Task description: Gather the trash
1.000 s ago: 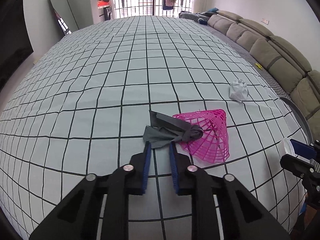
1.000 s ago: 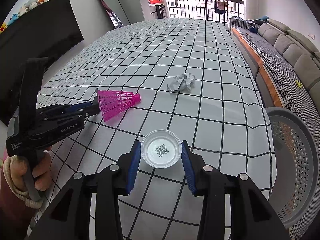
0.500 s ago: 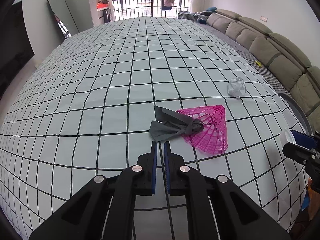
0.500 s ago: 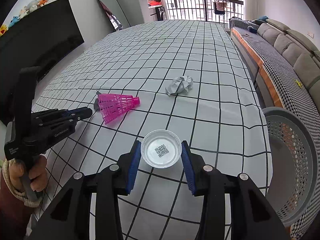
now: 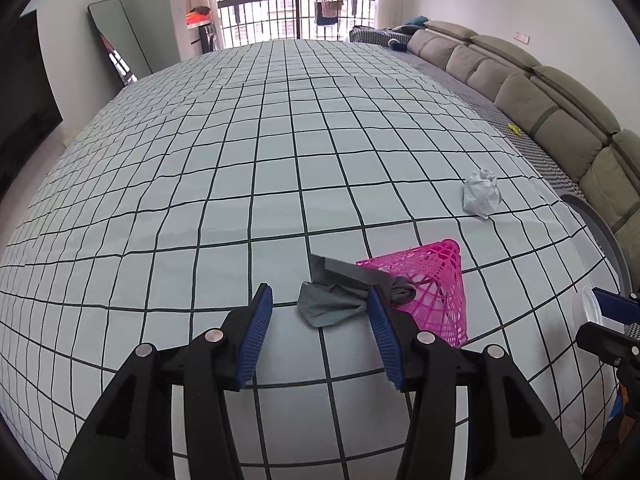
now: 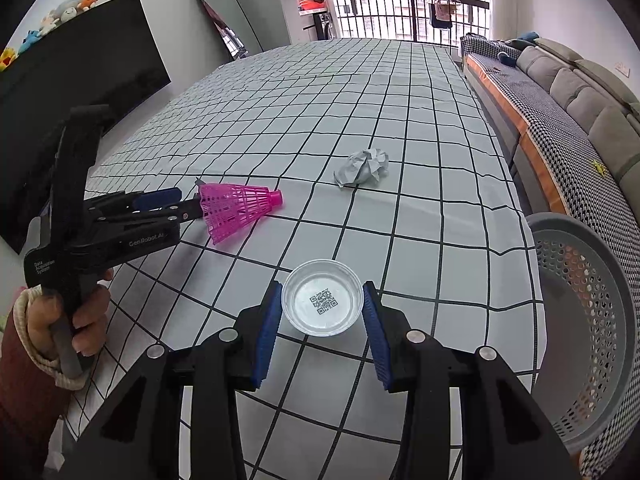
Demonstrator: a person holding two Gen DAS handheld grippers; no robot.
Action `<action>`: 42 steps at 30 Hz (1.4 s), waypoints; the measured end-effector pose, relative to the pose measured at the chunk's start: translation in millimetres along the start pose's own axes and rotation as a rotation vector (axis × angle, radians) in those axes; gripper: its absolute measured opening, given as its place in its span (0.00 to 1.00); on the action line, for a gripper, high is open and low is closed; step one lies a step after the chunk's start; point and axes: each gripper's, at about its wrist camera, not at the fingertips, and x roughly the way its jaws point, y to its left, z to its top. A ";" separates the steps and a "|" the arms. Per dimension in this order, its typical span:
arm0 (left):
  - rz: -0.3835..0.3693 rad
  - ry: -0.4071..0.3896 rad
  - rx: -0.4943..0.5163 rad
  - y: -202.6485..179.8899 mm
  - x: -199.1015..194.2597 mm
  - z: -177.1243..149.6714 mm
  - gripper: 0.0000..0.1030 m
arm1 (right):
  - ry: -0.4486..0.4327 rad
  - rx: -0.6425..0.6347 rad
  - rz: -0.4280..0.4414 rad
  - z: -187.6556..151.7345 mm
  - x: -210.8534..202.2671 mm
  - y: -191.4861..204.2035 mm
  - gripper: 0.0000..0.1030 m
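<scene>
On the grid-patterned tablecloth (image 5: pixel 280 160), left gripper (image 5: pixel 320 316) jaws opening before crumpled grey cloth (image 5: pixel 336 300); right gripper (image 6: pixel 320 312) clamps clear round plastic lid (image 6: pixel 322 302).

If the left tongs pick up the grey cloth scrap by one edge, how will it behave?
The grey cloth scrap lies creased and knotted, so it probably hangs limp. It looks thin, likely very light. Its knot sits against the pink mesh cone and may drag it along.
</scene>
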 end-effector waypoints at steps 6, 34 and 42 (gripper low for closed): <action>-0.074 0.010 0.002 -1.7 1.8 0.5 0.10 | -0.007 0.000 0.000 0.1 -3.0 -0.4 0.38; -0.044 0.024 0.069 -0.4 -10.5 -8.2 0.09 | -0.012 0.023 -0.001 -1.3 -6.3 -8.4 0.38; -0.023 -0.030 0.014 19.1 -22.0 3.4 0.56 | -0.005 0.022 0.001 -2.0 -3.2 -8.4 0.38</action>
